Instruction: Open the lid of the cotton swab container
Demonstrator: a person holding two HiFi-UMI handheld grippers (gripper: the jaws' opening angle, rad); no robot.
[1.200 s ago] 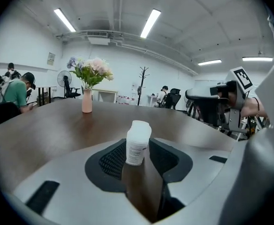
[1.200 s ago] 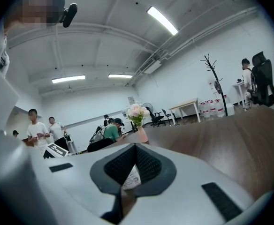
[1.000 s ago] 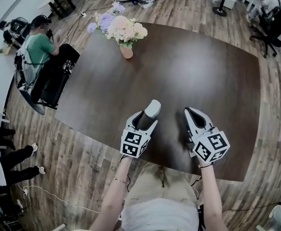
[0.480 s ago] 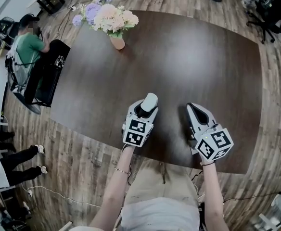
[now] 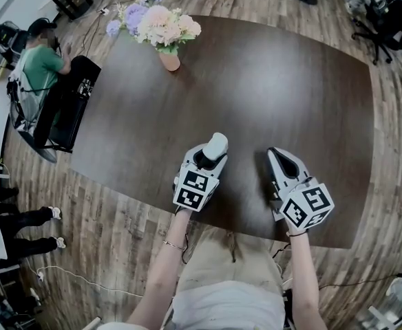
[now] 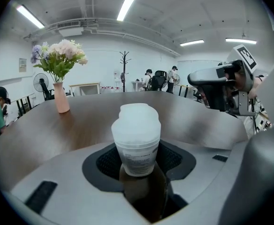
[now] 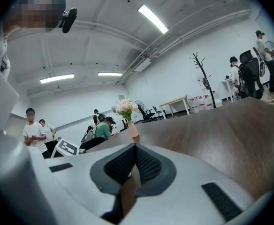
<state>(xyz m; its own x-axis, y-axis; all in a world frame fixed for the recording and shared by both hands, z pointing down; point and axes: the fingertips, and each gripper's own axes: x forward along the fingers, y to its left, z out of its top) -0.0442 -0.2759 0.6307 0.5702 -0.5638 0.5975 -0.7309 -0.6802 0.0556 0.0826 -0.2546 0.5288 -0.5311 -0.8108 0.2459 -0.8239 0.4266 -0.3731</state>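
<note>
Here we are at the near edge of the dark counter [image 5: 270,81], and the cotton swab container [image 6: 136,142] is right between the jaws of the left hand-held gripper [image 5: 210,158]. Those jaws have just been closing in, and the ribbed black pads now look to be meeting the container's sides, low on the body. The white lid [image 6: 136,118] pokes clear above them, still on. Whether the base rests on the counter or hangs just off it, I can't tell.

Over to the right, the right hand-held gripper [image 5: 281,162] hovers near the same near edge, jaws pressed together with nothing between them, just beside the left one but apart from the container. Far off at the left corner stands a vase of flowers [image 5: 163,29], well out of play.

Now, the container: small, frosted plastic, so I'd judge it very light, with thin walls that would flex under a hard squeeze and a smooth skin that could slip or spin. The low hold on the body seems the right one, firm but not crushing. The lid looks like the place for the right jaws to work, at its rim, once they spread.
</note>
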